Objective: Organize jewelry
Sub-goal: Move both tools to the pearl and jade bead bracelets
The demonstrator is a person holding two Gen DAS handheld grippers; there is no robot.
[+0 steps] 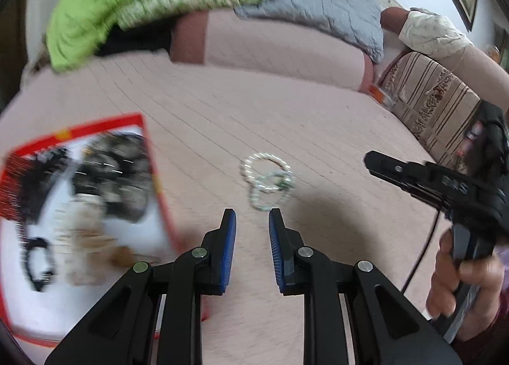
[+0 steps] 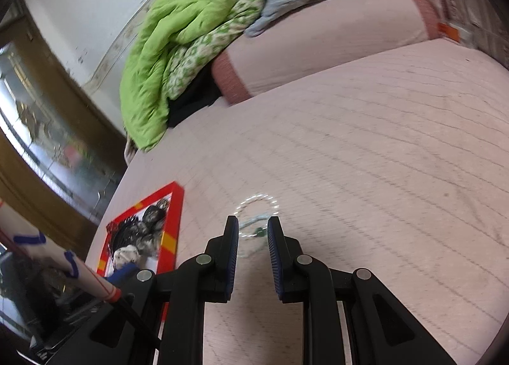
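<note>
Left wrist view: left hand-held gripper [image 1: 252,217] narrowly parted, empty.
Right hand-held gripper [image 2: 253,225]: narrowly parted, empty.
Bead bracelets [image 1: 268,180]: on pink bed [image 1: 318,117], beside red jewelry box [image 1: 79,206].

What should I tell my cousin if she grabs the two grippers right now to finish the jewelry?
Left gripper: jaws a little apart, nothing held.
Right gripper: the same, empty, aimed at the bracelets.
Beaded bracelets: a small overlapping pile loose on the pink bedspread, just ahead of both grippers.
Red-rimmed box: to the left on the bed, already holding dark and pale jewelry pieces; the picture is too blurred to name them.
Done: some pieces are in the box.
Left: likely pick up the bracelets and put them in the box.
</note>
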